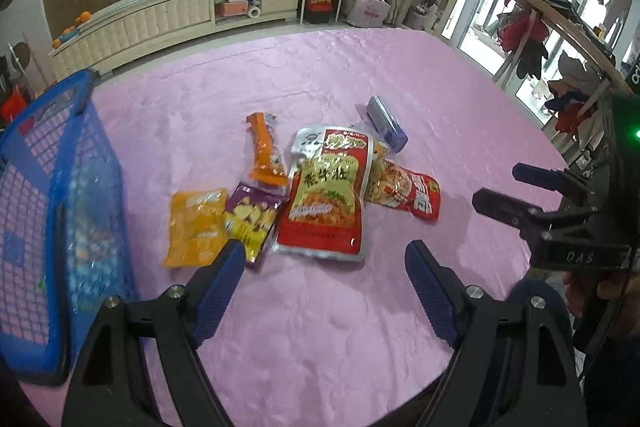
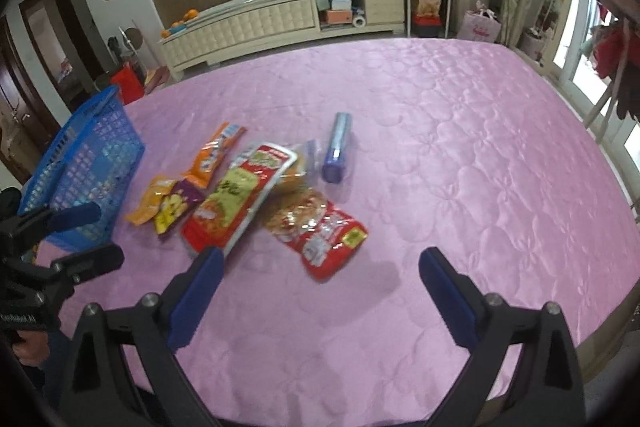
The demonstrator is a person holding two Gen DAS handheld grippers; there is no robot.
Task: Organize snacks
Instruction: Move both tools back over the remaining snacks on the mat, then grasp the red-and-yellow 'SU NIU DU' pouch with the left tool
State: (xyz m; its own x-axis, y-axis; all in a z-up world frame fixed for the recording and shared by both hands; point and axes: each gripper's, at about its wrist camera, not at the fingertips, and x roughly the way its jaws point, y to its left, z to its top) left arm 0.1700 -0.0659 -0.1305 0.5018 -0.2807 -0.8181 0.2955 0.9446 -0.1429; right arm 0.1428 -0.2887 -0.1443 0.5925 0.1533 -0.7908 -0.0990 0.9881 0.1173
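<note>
Six snack packs (image 1: 320, 187) in a loose cluster on a pink quilted cloth (image 1: 320, 327), with a blue mesh basket (image 1: 48, 211) off at nine o'clock of them in the left wrist view. Largest at the centre: a red and green pouch (image 1: 326, 199) lying flat, overlapping a red pouch (image 1: 412, 193) at its three o'clock. At eleven o'clock of the big pouch, an orange stick pack (image 1: 266, 151); at one o'clock, set slightly apart, a purple-blue tube pack (image 1: 386, 123). At eight o'clock, a small purple and yellow pack (image 1: 250, 217) touching the big pouch, and just beside that, further toward nine o'clock, a yellow pack (image 1: 196, 227). Inside the basket, something pale showing through the mesh, too blurred to name.

Left gripper (image 1: 324, 259) spread wide, nothing between its blue pads, hanging above bare cloth at six o'clock of the cluster; left pad overlapping the lower edge of the small purple and yellow pack in that view, contact not clear. Right gripper (image 2: 320, 267) also spread wide and empty, poised over cloth at six o'clock of the red pouch (image 2: 320, 231) in its own view. Seen from the left wrist camera, right gripper (image 1: 508, 187) at three o'clock, held by a hand (image 1: 588, 291). Beyond the cloth, a cream cabinet (image 2: 260, 23) along the far wall at twelve o'clock.
</note>
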